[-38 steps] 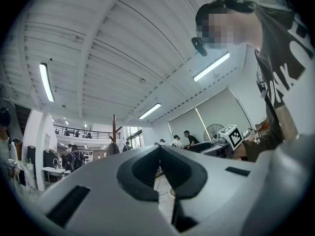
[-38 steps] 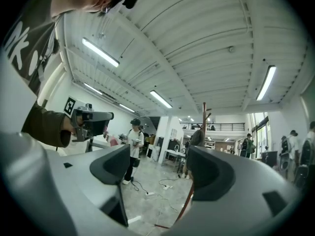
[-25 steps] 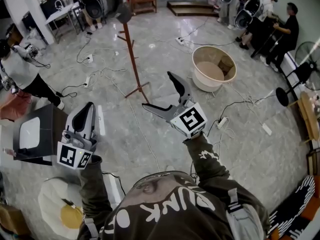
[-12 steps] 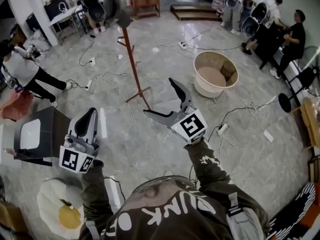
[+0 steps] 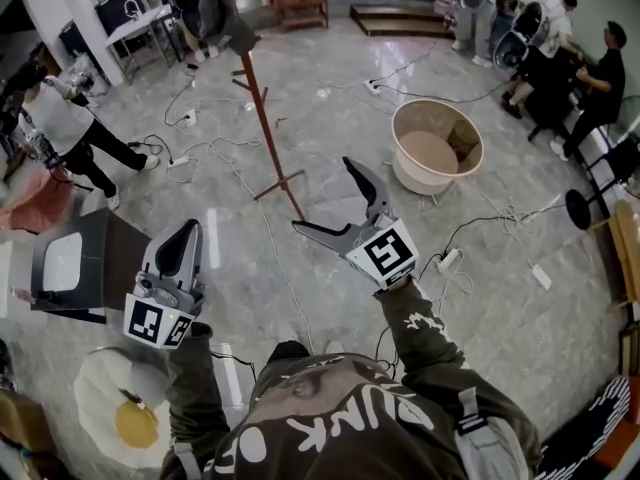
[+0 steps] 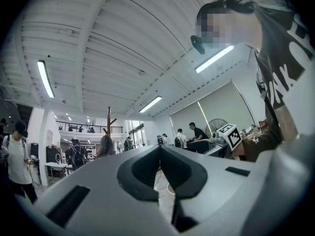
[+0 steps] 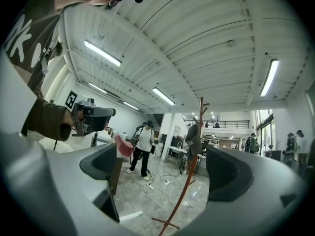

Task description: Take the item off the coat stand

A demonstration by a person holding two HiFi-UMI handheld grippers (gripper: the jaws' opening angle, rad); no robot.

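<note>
The right gripper [image 5: 321, 193] is held out over the floor with its two dark, curved jaws spread wide and nothing between them. Its marker cube of black and white squares sits just above a dark sleeve [image 5: 420, 333]. The left gripper [image 5: 187, 230], a smooth grey plastic shell, has its jaws pressed together on nothing, the rounded pads meeting along a thin seam. The coat stand [image 5: 262, 108] is a slim reddish-brown wooden pole with short angled pegs and crossed feet, and it leans in the wide lens. It stands on a glossy, grey, stone-patterned floor [image 5: 330, 88] strewn with loose cables. The item [image 5: 222, 16], a limp, soft-looking grey piece, hangs from the top of the stand, well apart from both grippers. To the right of the stand is a round beige tub [image 5: 400, 163] with smooth walls. Inside it is a paler flat bottom, and a brownish piece rests against one side; what that piece is cannot be told.
</note>
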